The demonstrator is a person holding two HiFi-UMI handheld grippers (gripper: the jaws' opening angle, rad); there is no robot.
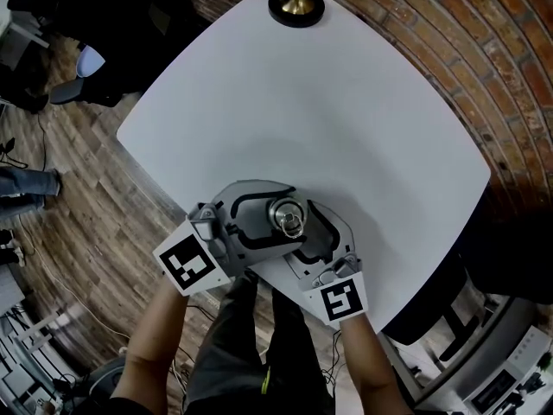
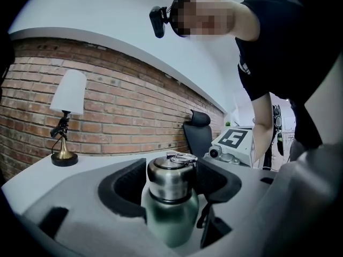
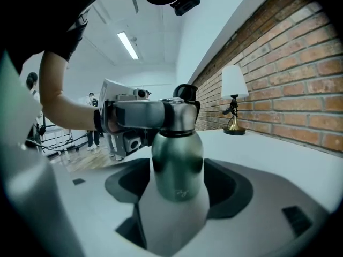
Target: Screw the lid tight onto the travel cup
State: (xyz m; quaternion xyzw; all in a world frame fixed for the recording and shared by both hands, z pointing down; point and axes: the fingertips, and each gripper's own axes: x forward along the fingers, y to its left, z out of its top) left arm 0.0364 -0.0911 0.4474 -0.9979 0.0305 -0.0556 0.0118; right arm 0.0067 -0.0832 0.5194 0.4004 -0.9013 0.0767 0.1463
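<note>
A green metal travel cup point(image 1: 287, 217) with a steel lid point(image 2: 171, 178) and a ring on top stands near the front edge of the white table point(image 1: 302, 119). My left gripper point(image 1: 275, 214) comes in from the left at lid height. Its curved jaws stand close on either side of the lid, open, not pressing. My right gripper point(image 1: 302, 232) reaches in from the lower right, shut on the cup's green body point(image 3: 177, 165). In the right gripper view one jaw of the left gripper crosses beside the lid point(image 3: 181, 116).
A small lamp with a brass foot point(image 1: 296, 5) stands at the table's far edge by the brick wall. A black office chair point(image 2: 195, 130) sits beyond the table. Wood floor lies to the left, with cables.
</note>
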